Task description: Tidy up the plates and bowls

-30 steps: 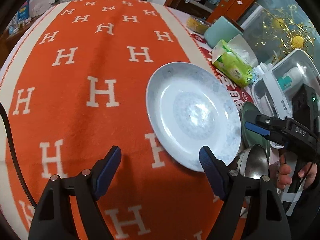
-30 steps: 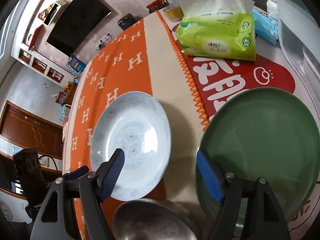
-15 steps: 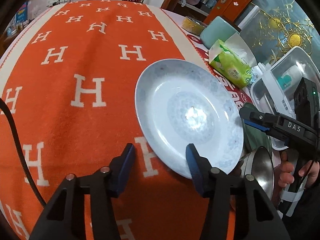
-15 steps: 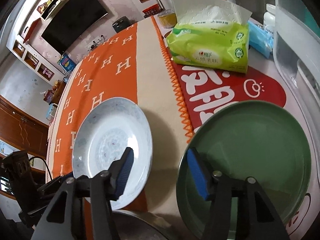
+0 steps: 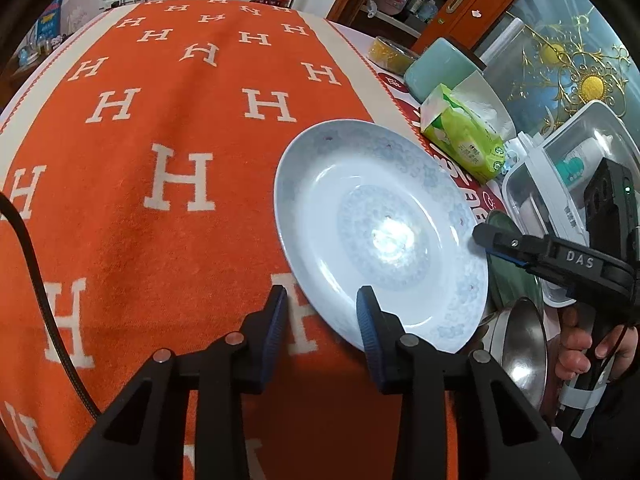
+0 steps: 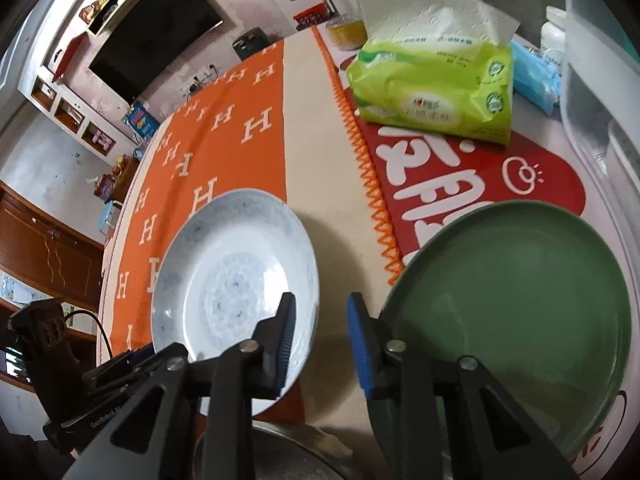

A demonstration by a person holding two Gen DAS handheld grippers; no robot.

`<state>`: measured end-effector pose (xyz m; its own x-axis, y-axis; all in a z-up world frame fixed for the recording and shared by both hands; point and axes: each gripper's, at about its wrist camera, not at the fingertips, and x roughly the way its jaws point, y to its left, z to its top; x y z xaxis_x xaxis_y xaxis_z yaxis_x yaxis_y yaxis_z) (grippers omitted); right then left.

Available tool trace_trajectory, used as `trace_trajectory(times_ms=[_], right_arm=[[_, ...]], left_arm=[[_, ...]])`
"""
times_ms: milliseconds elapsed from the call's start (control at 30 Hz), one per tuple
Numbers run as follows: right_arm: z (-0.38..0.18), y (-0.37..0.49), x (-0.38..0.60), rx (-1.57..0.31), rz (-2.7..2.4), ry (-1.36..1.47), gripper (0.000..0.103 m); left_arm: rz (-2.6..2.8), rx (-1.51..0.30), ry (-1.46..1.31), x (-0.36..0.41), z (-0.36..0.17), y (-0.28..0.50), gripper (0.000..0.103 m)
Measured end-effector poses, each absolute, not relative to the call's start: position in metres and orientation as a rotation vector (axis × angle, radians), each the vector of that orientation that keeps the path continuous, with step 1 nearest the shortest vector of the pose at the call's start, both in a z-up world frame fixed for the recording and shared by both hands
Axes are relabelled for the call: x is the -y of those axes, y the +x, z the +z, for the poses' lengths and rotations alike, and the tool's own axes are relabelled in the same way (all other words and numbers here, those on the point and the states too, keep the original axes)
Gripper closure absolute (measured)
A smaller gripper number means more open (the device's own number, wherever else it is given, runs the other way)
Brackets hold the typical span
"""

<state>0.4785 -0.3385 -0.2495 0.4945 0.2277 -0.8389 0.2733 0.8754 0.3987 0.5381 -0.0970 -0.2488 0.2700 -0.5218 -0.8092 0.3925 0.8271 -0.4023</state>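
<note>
A pale blue patterned plate [image 5: 380, 232] lies on the orange H-patterned cloth [image 5: 160, 140]; it also shows in the right wrist view [image 6: 236, 284]. My left gripper [image 5: 322, 320] straddles its near rim, jaws partly closed, a gap still on each side. My right gripper [image 6: 320, 336] is partly closed and empty, between the pale plate and a green plate [image 6: 516, 312]. Its right finger [image 6: 360, 344] is at the green plate's left rim. A steel bowl [image 5: 524, 344] sits beside the plates, near the holding hand.
A green tissue pack [image 6: 432, 88] lies beyond the green plate on a red printed mat [image 6: 460, 176]. A clear plastic box [image 5: 568, 168] stands at the right. A teal container [image 5: 440, 68] and a yellow jar [image 5: 390, 54] stand farther back.
Both grippers have narrowed from wide open to partly closed. My left gripper has moved in over the pale plate's near rim. My right gripper has shifted left, off the green plate.
</note>
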Motion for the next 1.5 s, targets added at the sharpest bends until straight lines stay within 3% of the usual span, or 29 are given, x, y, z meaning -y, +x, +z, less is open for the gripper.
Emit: trace_trajectory(times_ms=[300,767,1500], right_arm=[[-0.267,0.493,0.331,-1.126,-0.004,0.527,0.089],[-0.269,0.495,0.322,-1.148,0.059,0.496,0.091],[-0.235,0.498,0.263,-1.108,0.189,0.447,0.092]], left_arm=[[-0.612,-1.114,-0.129,0.097,-0.249,0.536,0.069],[-0.606,-1.097,-0.019,0.110,-0.246,0.530,0.074],[-0.527,-1.045,0.056,0.051,-0.202,0.515,0.073]])
